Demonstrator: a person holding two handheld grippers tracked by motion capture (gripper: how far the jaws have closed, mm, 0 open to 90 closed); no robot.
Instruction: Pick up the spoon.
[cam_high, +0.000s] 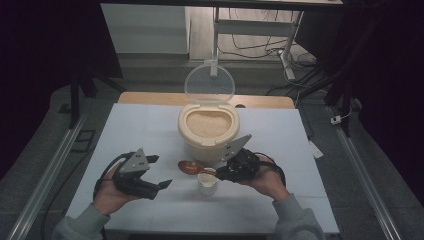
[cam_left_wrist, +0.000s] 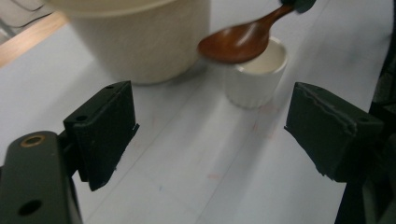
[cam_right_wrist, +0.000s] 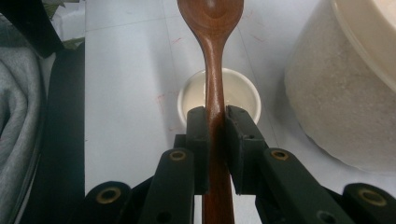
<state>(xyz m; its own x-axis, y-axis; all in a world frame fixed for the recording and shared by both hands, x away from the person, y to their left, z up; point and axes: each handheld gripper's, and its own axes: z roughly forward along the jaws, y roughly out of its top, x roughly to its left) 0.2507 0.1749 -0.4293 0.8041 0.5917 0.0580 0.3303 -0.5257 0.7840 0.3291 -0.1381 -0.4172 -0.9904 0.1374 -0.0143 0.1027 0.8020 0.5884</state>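
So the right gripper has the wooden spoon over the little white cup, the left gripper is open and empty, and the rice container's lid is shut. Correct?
Not quite: the lid is open, standing upright behind the rice container, as the high view shows. The rest holds: the right gripper clamps the wooden spoon over the white cup, and the left gripper is open and empty.
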